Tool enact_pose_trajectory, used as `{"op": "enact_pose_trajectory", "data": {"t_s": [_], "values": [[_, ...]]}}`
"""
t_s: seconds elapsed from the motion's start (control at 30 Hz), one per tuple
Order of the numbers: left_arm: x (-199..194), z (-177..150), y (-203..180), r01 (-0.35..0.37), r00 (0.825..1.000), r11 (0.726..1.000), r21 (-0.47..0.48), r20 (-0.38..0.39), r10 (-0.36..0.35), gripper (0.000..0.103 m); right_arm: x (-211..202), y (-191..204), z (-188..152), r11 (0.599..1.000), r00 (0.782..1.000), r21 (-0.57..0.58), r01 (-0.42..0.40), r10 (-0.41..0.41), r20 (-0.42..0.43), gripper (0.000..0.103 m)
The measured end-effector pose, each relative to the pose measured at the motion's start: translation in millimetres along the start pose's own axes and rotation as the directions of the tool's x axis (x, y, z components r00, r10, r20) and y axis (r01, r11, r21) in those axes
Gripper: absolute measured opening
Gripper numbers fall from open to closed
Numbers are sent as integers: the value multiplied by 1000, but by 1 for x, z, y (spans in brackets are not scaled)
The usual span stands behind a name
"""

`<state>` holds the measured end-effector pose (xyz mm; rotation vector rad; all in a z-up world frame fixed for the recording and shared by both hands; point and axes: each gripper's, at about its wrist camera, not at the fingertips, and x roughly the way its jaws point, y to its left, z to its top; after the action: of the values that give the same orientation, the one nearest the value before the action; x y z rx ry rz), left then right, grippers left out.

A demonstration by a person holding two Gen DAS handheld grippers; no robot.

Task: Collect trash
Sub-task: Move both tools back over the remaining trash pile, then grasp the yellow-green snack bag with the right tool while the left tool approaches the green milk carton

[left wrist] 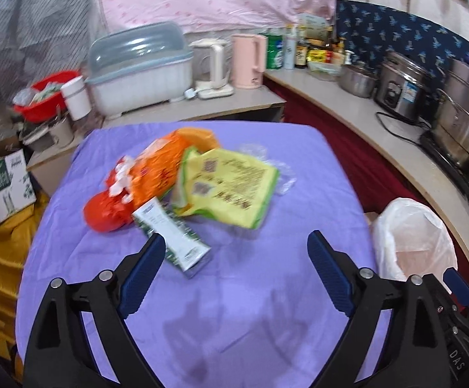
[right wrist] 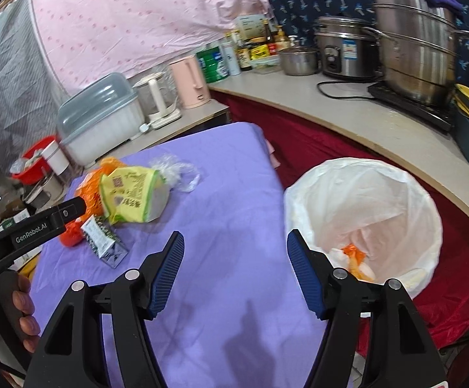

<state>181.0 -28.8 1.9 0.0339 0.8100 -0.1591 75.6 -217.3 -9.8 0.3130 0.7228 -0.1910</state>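
Trash pile: heaped on the far-left part of the purple-covered bench point(left wrist: 266, 291); green-and-white carton point(left wrist: 173, 236) nearest, yellow-green packet point(left wrist: 231, 187) behind it to the right, orange wrapper point(left wrist: 156, 168) and red wrapper point(left wrist: 105, 210) to the left, clear plastic scrap point(left wrist: 276, 168) at the far right edge of the heap.
Carton axis: long side runs from far-left to near-right, near end angled toward the left gripper.
Carton versus jaws: lies just ahead of the left gripper point(left wrist: 237, 258), touching or nearly touching the left finger, off-centre to the left of the gap; cannot tell if contact is made.
Left jaws: spread wide, nothing between them.
Right gripper point(right wrist: 234, 268): spread wide too, empty, hanging over bare cloth near the bench's right edge; pile well apart, to its far left.
Nearer arm: left, clearly.
Bin bag point(right wrist: 363, 200): white liner, open, beside the bench on the right, a few orange scraps already inside.
Likely next: shifting the left jaws leftward to straddle the carton across its short side.
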Motion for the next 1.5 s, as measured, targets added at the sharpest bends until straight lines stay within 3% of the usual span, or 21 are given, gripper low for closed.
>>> {"op": "enact_pose_trajectory", "data": {"t_s": [0.2, 0.57, 0.83, 1.27, 1.33, 1.43, 1.5], "values": [[19, -13, 56, -55, 997, 993, -100, -67, 48, 85, 23, 38, -5, 998, 998, -46, -50, 48, -37, 64], [45, -20, 113, -109, 990, 978, -177, -108, 91, 85, 90, 90, 1, 988, 987, -83, -131, 122, -103, 64], [70, -18, 131, -104, 987, 973, -205, -142, 76, 85, 142, 116, 14, 981, 980, -104, -164, 150, -128, 64], [99, -13, 128, -68, 987, 976, -206, -155, 36, 88, 208, 124, 28, 971, 957, -49, -234, 221, -187, 64], [103, -13, 127, -63, 987, 977, -203, -157, 31, 88, 210, 127, 27, 969, 955, -56, -243, 228, -191, 60], [108, -13, 124, -58, 987, 978, -199, -161, 25, 88, 214, 129, 25, 962, 945, -60, -268, 250, -211, 29], [110, -13, 122, -57, 986, 979, -197, -163, 25, 88, 214, 130, 24, 960, 943, -62, -272, 253, -217, 16]]}}
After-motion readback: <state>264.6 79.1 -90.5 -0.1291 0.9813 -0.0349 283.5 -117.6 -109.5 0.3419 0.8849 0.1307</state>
